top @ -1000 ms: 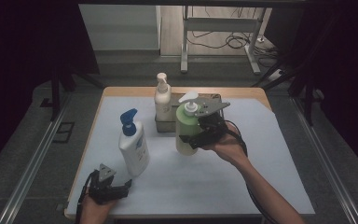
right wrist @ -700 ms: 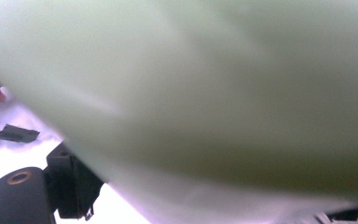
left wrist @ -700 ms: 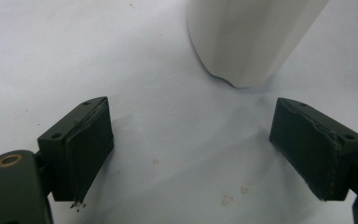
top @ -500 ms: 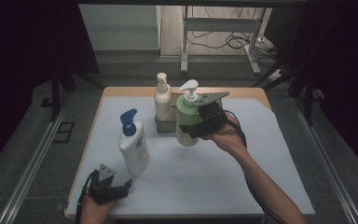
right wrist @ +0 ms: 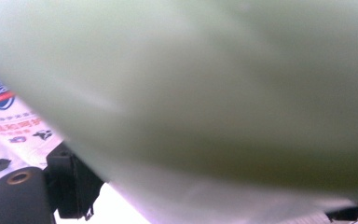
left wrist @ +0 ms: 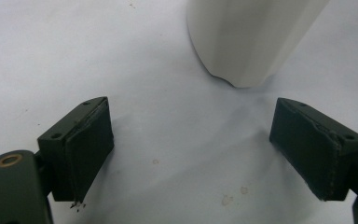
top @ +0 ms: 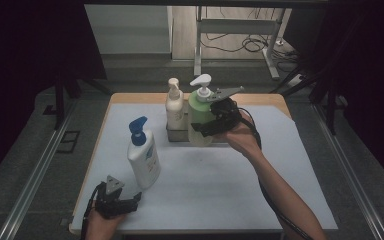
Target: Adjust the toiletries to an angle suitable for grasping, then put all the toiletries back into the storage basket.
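While the high view looks down on the desk [top: 280, 190], the right claw [top: 206, 128] clamps the green pump bottle [top: 200, 114] around its lower body, holding it at the grey tray [top: 176, 135] toward twelve o'clock, just beside the cream pump bottle [top: 174, 106] that stands in that tray; whether the green bottle's base rests in the tray or hangs just above it I cannot tell. At about eight o'clock the white lotion bottle with the blue pump [top: 143, 154] stands alone, and at seven o'clock the left claw [top: 130, 202] lies low near the desk edge. In the left gripper view, the jaws stand wide with nothing between them, above the white desk cover [left wrist: 74, 56], the base of the white lotion bottle [left wrist: 249, 37] ahead. In the right gripper view, the green pump bottle [right wrist: 214, 93] is pressed between the jaws. It looks like stiff, smooth plastic, likely slippery and top-heavy if full, so the broad body is the safer hold, not the pump neck.
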The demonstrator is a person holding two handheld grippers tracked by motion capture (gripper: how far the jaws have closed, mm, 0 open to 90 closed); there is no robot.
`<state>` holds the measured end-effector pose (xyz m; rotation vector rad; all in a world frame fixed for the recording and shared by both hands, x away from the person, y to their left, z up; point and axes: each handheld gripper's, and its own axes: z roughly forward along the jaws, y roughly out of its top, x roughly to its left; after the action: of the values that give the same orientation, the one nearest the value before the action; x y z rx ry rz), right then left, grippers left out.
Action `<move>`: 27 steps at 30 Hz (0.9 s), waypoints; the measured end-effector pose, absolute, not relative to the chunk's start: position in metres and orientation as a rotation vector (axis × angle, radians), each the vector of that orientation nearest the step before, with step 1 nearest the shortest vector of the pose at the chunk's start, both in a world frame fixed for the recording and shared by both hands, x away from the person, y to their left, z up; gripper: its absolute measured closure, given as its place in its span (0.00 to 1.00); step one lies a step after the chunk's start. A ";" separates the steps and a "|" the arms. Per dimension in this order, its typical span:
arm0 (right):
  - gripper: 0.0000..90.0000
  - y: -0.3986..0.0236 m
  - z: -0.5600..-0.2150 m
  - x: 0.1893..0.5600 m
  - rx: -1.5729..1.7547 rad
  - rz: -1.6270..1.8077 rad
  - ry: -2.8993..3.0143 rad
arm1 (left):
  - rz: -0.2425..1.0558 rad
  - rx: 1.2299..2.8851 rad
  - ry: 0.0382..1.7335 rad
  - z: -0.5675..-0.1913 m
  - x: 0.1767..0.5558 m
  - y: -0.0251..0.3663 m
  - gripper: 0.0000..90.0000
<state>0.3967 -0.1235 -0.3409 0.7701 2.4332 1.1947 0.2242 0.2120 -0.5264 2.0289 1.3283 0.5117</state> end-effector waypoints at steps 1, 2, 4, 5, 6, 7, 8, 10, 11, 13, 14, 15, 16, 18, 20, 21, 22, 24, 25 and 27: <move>0.14 -0.123 -0.340 0.398 0.771 1.196 2.429 | 0.512 2.029 1.328 -0.526 0.224 0.212 0.14; 0.14 -0.123 -0.340 0.400 0.766 1.203 2.425 | 0.511 2.028 1.328 -0.526 0.224 0.212 0.14; 0.14 -0.123 -0.339 0.403 0.767 1.212 2.423 | 0.511 2.029 1.328 -0.526 0.224 0.212 0.14; 0.14 -0.123 -0.339 0.405 0.775 1.216 2.421 | 0.512 2.029 1.328 -0.526 0.224 0.212 0.14; 0.14 -0.123 -0.339 0.407 0.782 1.215 2.419 | 0.512 2.029 1.328 -0.526 0.224 0.212 0.14; 0.14 -0.123 -0.339 0.408 0.786 1.212 2.415 | 0.512 2.029 1.328 -0.526 0.224 0.212 0.14; 0.14 -0.123 -0.339 0.409 0.788 1.206 2.409 | 0.512 2.029 1.328 -0.526 0.224 0.212 0.14; 0.14 -0.123 -0.339 0.413 0.799 1.197 2.400 | 0.512 2.029 1.328 -0.526 0.224 0.212 0.14; 0.14 -0.123 -0.339 0.415 0.804 1.197 2.399 | 0.512 2.029 1.328 -0.526 0.224 0.212 0.14; 0.14 -0.124 -0.339 0.418 0.815 1.201 2.391 | 0.511 2.030 1.327 -0.526 0.224 0.212 0.14; 0.14 -0.124 -0.339 0.420 0.825 1.200 2.386 | 0.512 2.031 1.327 -0.526 0.224 0.212 0.14; 0.14 -0.124 -0.340 0.422 0.830 1.200 2.383 | 0.511 2.030 1.329 -0.526 0.224 0.212 0.14; 0.14 -0.124 -0.340 0.424 0.832 1.199 2.380 | 0.511 2.031 1.329 -0.526 0.224 0.212 0.14; 0.14 -0.124 -0.340 0.427 0.847 1.199 2.374 | 0.509 2.030 1.330 -0.526 0.224 0.212 0.14; 0.14 -0.124 -0.340 0.430 0.851 1.195 2.367 | 0.508 2.031 1.330 -0.526 0.224 0.212 0.14; 0.14 -0.123 -0.340 0.432 0.858 1.192 2.367 | 0.508 2.029 1.330 -0.526 0.224 0.212 0.14; 0.14 -0.123 -0.340 0.434 0.863 1.189 2.363 | 0.508 2.029 1.330 -0.526 0.224 0.212 0.14; 0.14 -0.122 -0.340 0.437 0.869 1.187 2.357 | 0.508 2.029 1.330 -0.526 0.224 0.212 0.14; 0.14 -0.122 -0.340 0.438 0.874 1.187 2.353 | 0.508 2.028 1.330 -0.526 0.224 0.212 0.14; 0.14 -0.121 -0.340 0.441 0.878 1.189 2.345 | 0.508 2.029 1.330 -0.526 0.224 0.212 0.14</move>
<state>0.4411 -0.1213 -0.3399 0.8779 2.3447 1.1885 0.2241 0.2119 -0.5263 2.0286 1.3295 0.5083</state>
